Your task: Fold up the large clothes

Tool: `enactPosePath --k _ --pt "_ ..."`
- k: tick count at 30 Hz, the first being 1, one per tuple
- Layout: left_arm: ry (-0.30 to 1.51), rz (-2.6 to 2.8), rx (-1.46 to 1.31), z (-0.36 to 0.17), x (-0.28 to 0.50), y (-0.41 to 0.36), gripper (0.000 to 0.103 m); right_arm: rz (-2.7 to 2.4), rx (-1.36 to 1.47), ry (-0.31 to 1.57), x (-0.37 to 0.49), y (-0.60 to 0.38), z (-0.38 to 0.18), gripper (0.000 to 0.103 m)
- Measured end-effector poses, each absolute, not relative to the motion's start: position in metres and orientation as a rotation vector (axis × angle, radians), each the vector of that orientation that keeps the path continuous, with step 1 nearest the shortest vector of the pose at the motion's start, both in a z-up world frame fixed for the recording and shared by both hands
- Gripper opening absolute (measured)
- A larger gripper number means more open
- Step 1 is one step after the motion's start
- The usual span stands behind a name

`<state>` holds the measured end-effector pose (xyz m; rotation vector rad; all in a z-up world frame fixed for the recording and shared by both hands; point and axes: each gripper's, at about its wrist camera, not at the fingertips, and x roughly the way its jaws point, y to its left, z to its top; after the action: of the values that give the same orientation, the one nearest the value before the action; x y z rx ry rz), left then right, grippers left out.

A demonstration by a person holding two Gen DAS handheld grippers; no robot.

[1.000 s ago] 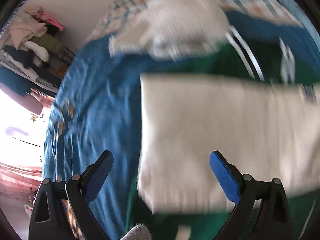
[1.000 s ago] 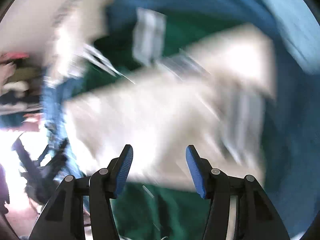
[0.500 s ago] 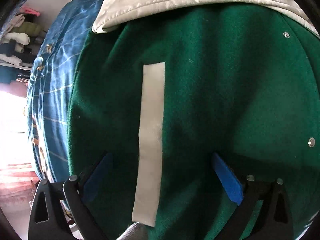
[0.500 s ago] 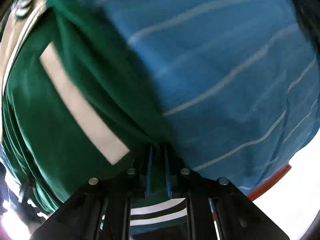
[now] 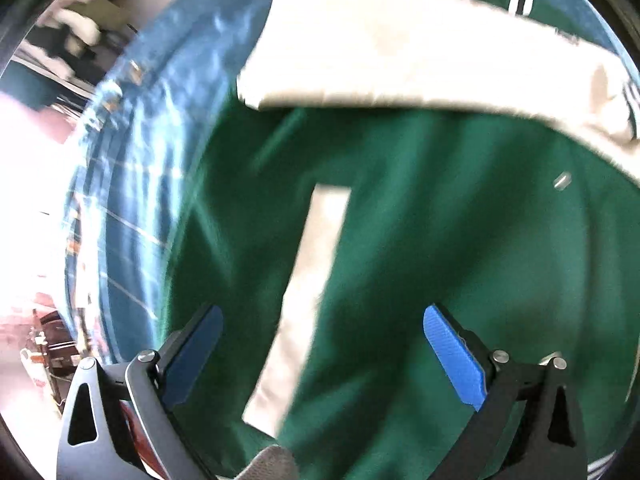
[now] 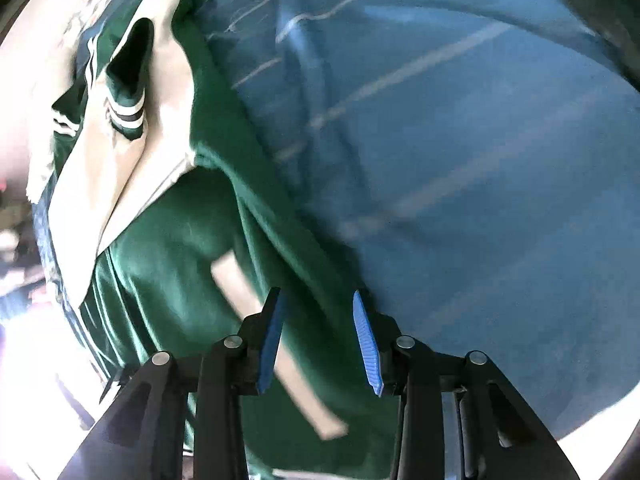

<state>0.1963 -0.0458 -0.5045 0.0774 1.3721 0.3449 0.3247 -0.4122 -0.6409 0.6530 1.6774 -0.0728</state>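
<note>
Blue bedspread with thin pale stripes (image 6: 460, 128): covers the bed, beneath everything else. Dark green jacket with cream sleeves (image 5: 420, 240): lies spread flat on the bedspread, one cream sleeve (image 5: 400, 52) folded across its upper part. Cream rectangular pocket strip (image 5: 308, 288): on the jacket's green front. Left gripper (image 5: 322, 350): over the jacket, jaws wide, nothing between. Right gripper (image 6: 318, 340): at the jacket's edge, jaws narrow and just opening, green fabric between, pads not pressing.
</note>
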Motion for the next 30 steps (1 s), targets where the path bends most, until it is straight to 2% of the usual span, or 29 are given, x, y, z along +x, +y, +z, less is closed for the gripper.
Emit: enactPosePath --k 1,6,10,13,15,17,20,22,24,25,26,27,29,30 --pt "1.355 0.355 0.083 -0.497 0.196 -0.060 0.103 -0.086 0.656 1.675 0.331 -0.408 -0.647 0.008" --pt "1.352 0.418 0.131 -0.505 0.198 -0.132 0.103 -0.083 0.942 1.670 0.328 -0.464 -0.671 0.007" --pt "1.397 0.510 0.197 -0.531 0.196 -0.155 0.103 0.035 0.865 1.699 0.345 -0.458 -0.657 0.019" --pt "1.396 0.547 0.212 -0.539 0.196 -0.156 0.103 0.132 0.690 1.656 0.360 -0.443 -0.639 0.043" --pt "1.391 0.554 0.207 -0.541 0.198 -0.153 0.103 0.171 0.569 1.637 0.377 -0.430 -0.644 0.043" --pt "1.390 0.535 0.235 -0.546 0.200 -0.156 0.103 0.095 0.475 1.586 0.387 -0.433 -0.649 0.014" --pt "1.375 0.516 0.243 -0.550 0.200 -0.159 0.103 0.047 0.610 1.640 0.392 -0.452 -0.661 0.014" --pt "1.366 0.520 0.232 -0.550 0.200 -0.159 0.103 0.068 0.599 1.667 0.394 -0.450 -0.652 0.014" --pt "1.352 0.533 0.210 -0.550 0.201 -0.156 0.103 0.116 0.520 1.634 0.398 -0.443 -0.636 0.020" --pt "1.345 0.545 0.197 -0.550 0.202 -0.157 0.103 0.144 0.437 1.607 0.403 -0.435 -0.629 0.027" --pt "1.338 0.559 0.184 -0.550 0.201 -0.156 0.103 0.166 0.366 1.581 0.405 -0.425 -0.625 0.041" --pt "1.336 0.567 0.180 -0.551 0.202 -0.156 0.103 0.183 0.283 1.560 0.408 -0.413 -0.624 0.045" --pt "1.336 0.581 0.197 -0.551 0.204 -0.159 0.103 0.208 0.152 1.555 0.416 -0.397 -0.636 0.043" --pt "1.335 0.582 0.212 -0.551 0.204 -0.163 0.103 0.199 0.137 1.544 0.420 -0.403 -0.639 0.036"
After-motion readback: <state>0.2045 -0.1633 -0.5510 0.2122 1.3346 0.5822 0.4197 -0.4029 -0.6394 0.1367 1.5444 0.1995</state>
